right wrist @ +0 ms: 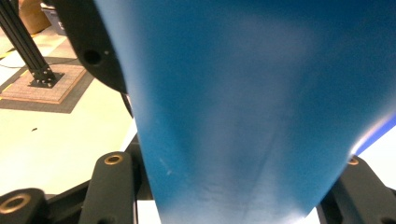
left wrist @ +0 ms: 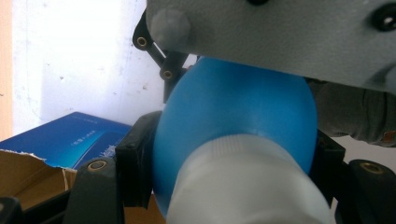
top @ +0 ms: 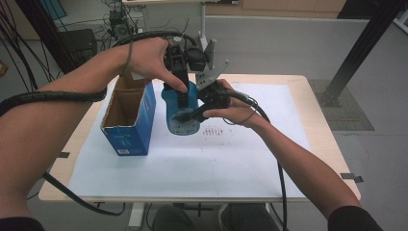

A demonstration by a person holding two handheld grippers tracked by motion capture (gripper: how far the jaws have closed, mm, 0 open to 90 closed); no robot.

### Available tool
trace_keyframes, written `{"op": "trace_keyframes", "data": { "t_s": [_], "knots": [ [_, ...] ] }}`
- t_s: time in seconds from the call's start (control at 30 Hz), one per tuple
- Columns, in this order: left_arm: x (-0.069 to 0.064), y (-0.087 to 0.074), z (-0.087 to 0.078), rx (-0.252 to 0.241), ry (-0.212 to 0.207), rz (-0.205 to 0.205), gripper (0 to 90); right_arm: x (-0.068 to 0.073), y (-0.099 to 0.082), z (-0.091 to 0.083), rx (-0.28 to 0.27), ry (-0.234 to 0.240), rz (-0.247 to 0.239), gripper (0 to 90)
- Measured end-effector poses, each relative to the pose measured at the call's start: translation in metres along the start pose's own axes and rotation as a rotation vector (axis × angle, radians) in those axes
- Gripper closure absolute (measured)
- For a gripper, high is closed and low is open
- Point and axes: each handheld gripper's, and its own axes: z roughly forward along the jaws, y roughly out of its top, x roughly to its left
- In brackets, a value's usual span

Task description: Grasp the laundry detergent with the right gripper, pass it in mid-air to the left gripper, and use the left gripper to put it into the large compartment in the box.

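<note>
A blue plastic bottle (top: 182, 118) with a white cap (left wrist: 243, 186) hangs above the white sheet, held between both grippers. My left gripper (top: 182, 96) comes down from above and is shut on the bottle's shoulder just under the cap; in the left gripper view its pads (left wrist: 136, 158) press both sides of the blue shoulder (left wrist: 233, 107). My right gripper (top: 191, 114) reaches in from the right and is shut on the bottle's body (right wrist: 243, 102), which sits between its black jaws. The right gripper's grey plate (left wrist: 280, 32) lies just beyond the bottle.
An open blue cardboard box (top: 129, 118) stands left of the bottle, its torn brown flap (left wrist: 28, 172) close to my left gripper. A white sheet (top: 192, 159) covers the wooden table (top: 317, 120). A black frame post (top: 358, 48) rises at the back right.
</note>
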Motion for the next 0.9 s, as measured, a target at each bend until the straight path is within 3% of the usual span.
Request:
{"op": "trace_keyframes", "data": {
  "t_s": [0.9],
  "knots": [
    [-0.0001, -0.002, 0.0036, 0.005, -0.022, -0.001, 35.6, 0.0017, -0.002, 0.004, -0.006, 0.039, 0.022, 43.1]
  ]
}}
